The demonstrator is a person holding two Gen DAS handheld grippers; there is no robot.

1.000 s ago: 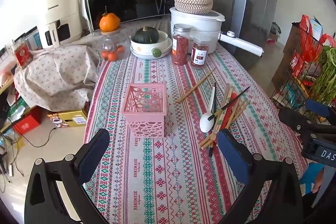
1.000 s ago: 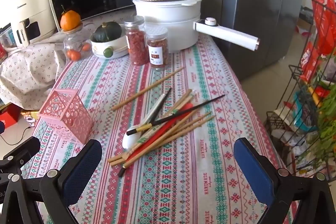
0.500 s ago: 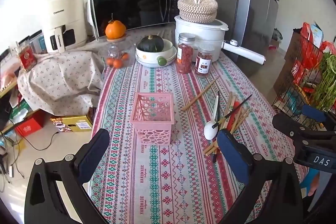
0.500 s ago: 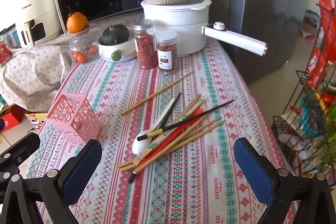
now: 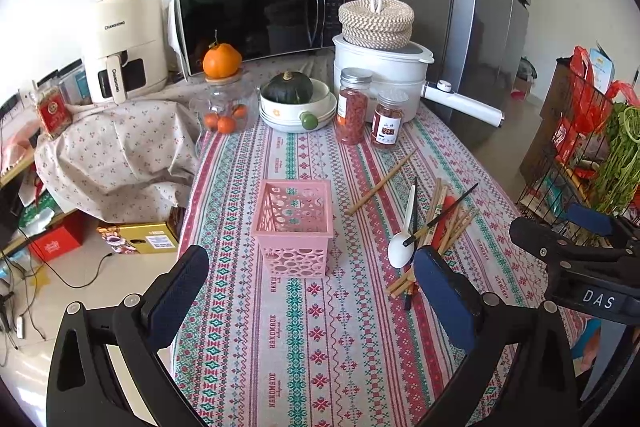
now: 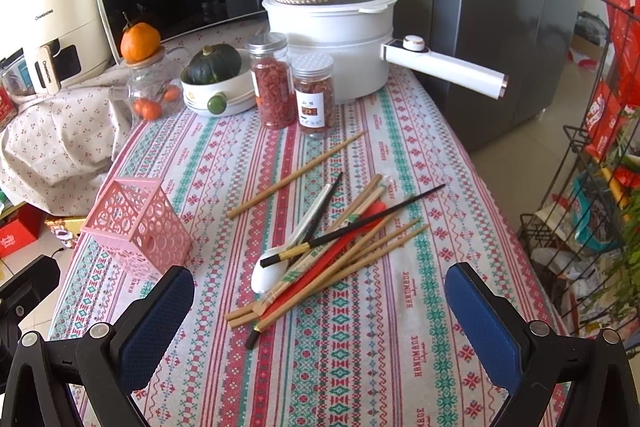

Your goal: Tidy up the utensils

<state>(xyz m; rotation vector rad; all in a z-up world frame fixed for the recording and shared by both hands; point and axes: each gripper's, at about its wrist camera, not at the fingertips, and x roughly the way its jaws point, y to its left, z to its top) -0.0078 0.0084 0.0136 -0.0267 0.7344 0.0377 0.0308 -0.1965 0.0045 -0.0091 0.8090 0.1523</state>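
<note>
A pink perforated basket (image 5: 294, 223) (image 6: 138, 225) stands empty on the patterned tablecloth. To its right lies a loose pile of wooden chopsticks (image 6: 352, 247) (image 5: 448, 223), with a black chopstick (image 6: 360, 223), a red one (image 6: 340, 247) and a white spoon (image 6: 276, 267) (image 5: 402, 243) among them. One wooden chopstick (image 6: 296, 175) lies apart, farther back. My left gripper (image 5: 310, 291) is open above the near table, in front of the basket. My right gripper (image 6: 320, 307) is open, hovering just short of the pile. Neither holds anything.
At the back stand two spice jars (image 6: 292, 91), a bowl with a green squash (image 6: 216, 79), a glass jar with oranges (image 6: 148, 83), a white pot with a long handle (image 6: 444, 67), a microwave (image 5: 260, 15) and an air fryer (image 5: 124, 43). A wire rack (image 6: 592, 211) stands right of the table.
Both grippers have drawn back and risen a little, so basket and pile sit farther off in each view. Nothing on the table has moved.
</note>
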